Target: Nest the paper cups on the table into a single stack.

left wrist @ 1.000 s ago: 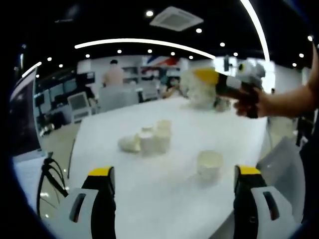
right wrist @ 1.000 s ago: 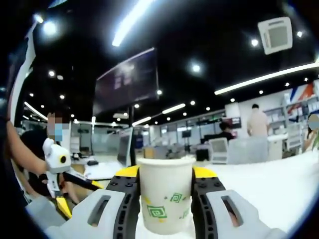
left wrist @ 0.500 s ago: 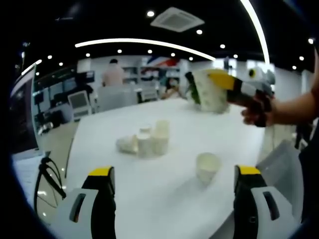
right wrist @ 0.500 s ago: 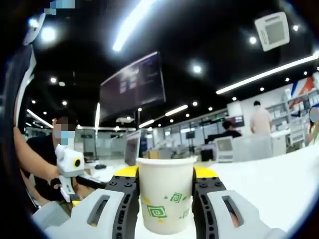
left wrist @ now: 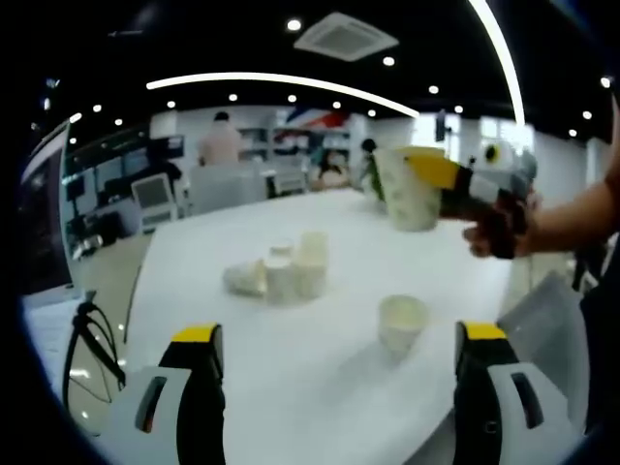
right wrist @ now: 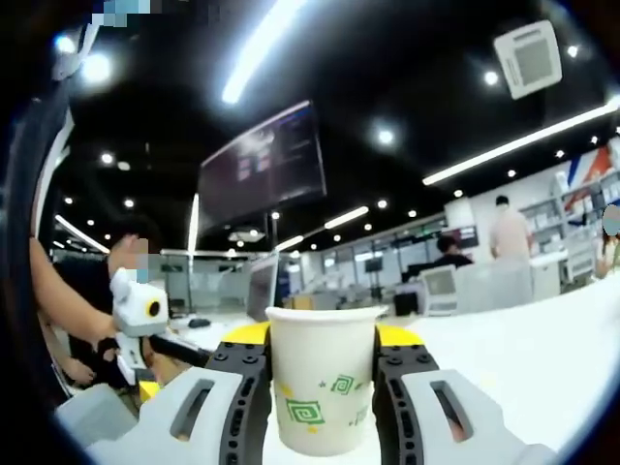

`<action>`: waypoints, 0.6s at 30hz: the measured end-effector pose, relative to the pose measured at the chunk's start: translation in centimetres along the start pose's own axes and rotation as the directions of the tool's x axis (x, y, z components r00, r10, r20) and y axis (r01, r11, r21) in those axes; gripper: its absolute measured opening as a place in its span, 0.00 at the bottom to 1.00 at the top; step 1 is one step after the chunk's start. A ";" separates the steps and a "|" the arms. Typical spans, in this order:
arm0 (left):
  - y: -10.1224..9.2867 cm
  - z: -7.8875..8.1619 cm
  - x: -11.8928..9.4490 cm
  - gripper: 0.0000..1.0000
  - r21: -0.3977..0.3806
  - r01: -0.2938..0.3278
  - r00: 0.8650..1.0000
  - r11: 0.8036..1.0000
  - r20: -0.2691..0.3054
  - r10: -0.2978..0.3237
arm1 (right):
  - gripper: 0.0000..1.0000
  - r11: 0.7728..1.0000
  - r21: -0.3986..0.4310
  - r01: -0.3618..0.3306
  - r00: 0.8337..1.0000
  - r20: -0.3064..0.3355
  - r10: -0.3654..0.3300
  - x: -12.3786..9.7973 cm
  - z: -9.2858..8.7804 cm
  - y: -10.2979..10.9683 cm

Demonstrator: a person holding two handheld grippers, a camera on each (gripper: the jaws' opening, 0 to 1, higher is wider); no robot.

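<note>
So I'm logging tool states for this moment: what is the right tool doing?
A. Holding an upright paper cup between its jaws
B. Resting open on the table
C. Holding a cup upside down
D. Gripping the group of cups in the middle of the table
A: in the right gripper view the right tool is clamped on a paper cup with green marks, rim upward.

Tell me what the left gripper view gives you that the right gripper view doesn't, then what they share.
Left gripper view alone: a cluster of white paper cups and a lone upright white paper cup on the white table, between the open left gripper.

Right gripper view alone: green square-spiral prints on the white paper cup clamped in the right gripper.

Both: that held cup and the table.
</note>
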State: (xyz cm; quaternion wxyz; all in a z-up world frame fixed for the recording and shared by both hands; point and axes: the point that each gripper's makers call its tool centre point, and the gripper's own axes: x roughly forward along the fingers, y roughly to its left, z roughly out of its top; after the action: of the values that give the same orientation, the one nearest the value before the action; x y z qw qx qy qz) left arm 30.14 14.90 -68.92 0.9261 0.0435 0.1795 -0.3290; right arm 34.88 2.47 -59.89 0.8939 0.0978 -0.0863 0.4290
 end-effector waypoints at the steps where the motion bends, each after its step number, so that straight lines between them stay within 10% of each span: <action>1: 0.0 0.0 0.0 0.99 0.000 0.000 1.000 1.000 0.000 0.000 | 0.36 1.000 0.004 0.001 1.000 -0.005 -0.001 -0.1 -0.3 0.0; 18: 0.1 0.0 0.1 0.99 -0.010 -0.002 1.000 1.000 0.000 0.002 | 0.37 1.000 0.005 0.018 0.998 -0.054 -0.018 -0.8 -3.6 -0.4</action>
State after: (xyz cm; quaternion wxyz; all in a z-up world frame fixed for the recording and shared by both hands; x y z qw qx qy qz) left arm 30.26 14.94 -68.97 0.9266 0.0388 0.1811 -0.3273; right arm 34.93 2.48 -63.60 0.8994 0.0894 -0.0602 0.4237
